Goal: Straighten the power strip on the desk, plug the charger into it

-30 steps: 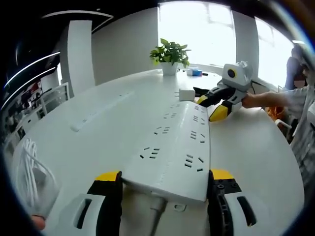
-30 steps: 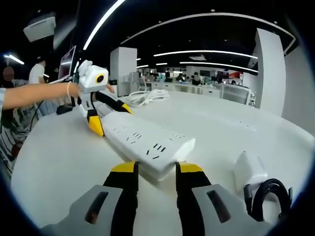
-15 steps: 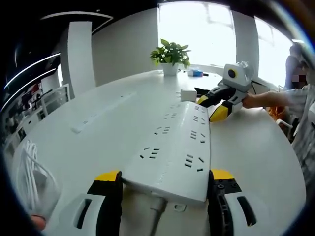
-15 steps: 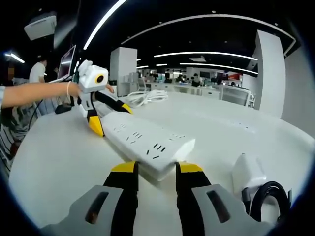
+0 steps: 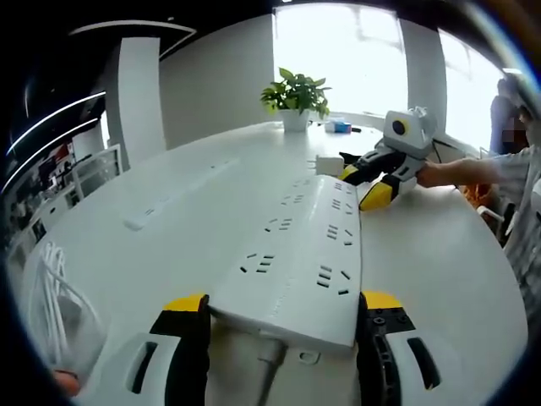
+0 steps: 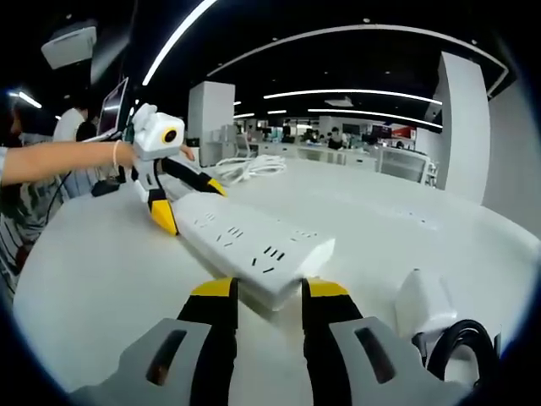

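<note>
The white power strip (image 5: 297, 254) lies flat on the white desk (image 5: 439, 254), running lengthwise between my two hands. My left gripper (image 5: 283, 317) straddles the cord end: its yellow-tipped fingers (image 5: 188, 306) sit either side of the strip's short end, right at its corners, spread as wide as the strip; whether they press on it I cannot tell. The strip's cord (image 5: 269, 372) exits between them.

In the right gripper view, my right gripper (image 6: 267, 292) stands at the opposite end of the power strip (image 6: 254, 245), its fingers (image 6: 215, 290) parted with the strip's corner just ahead of the gap, gripping nothing. The left gripper (image 6: 182, 199) shows at the far end, held by my hand (image 6: 127, 154).

The white charger (image 6: 423, 303) rests on the desk (image 6: 101, 279) to the right of my right gripper, apart from the strip, with its black cable (image 6: 461, 355) coiled beside it.

A potted plant (image 5: 294, 97) stands at the far desk edge. A bundle of white cable (image 5: 59, 296) lies left of my left gripper
</note>
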Tool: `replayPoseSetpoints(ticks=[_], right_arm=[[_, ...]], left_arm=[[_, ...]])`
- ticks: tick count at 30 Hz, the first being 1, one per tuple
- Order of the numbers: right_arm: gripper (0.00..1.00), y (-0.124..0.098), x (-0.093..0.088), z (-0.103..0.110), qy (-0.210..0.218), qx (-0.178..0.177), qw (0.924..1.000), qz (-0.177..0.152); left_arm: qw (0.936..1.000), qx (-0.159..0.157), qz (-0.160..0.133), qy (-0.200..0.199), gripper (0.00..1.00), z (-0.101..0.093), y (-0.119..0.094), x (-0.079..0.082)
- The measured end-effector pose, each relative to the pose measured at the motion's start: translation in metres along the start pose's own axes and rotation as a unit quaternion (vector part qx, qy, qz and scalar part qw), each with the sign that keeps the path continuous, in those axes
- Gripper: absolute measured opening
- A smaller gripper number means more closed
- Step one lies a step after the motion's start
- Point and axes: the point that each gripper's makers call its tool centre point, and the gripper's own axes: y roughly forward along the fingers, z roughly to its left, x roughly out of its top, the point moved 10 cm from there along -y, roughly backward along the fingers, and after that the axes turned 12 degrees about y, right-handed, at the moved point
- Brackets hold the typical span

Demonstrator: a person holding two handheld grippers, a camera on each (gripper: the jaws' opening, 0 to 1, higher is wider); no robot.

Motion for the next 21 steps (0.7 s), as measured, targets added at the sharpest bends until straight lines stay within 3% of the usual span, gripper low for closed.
replayPoseSetpoints(ticks=[8, 11, 13, 17, 21], right_arm=[[0.28, -0.001, -0.001, -0.001, 0.000, 0.004, 1.0000, -0.002], [0.31, 0.000, -0.001, 0.000, 0.002, 0.011, 0.9999, -0.003], [0.39, 0.000, -0.002, 0.002, 0.004, 0.018, 0.9998, -0.002], [0.52, 0.006, -0.005, 0.014, -0.007, 0.020, 0.9998, -0.003], [0.59, 0.008, -0.003, 0.015, -0.008, 0.021, 0.9997, -0.006]], left_arm=[[0.9999, 0.010, -0.006, -0.007, 0.71, -0.001, 0.000, -0.001], [0.9979, 0.023, -0.025, -0.054, 0.73, -0.003, 0.000, 0.001], [0.9958, 0.021, -0.040, -0.080, 0.76, -0.003, 0.000, 0.002], [0.9944, 0.073, -0.077, -0.008, 0.84, 0.001, -0.002, 0.005], [0.9935, 0.066, -0.088, -0.027, 0.88, -0.004, -0.004, 0.006]])
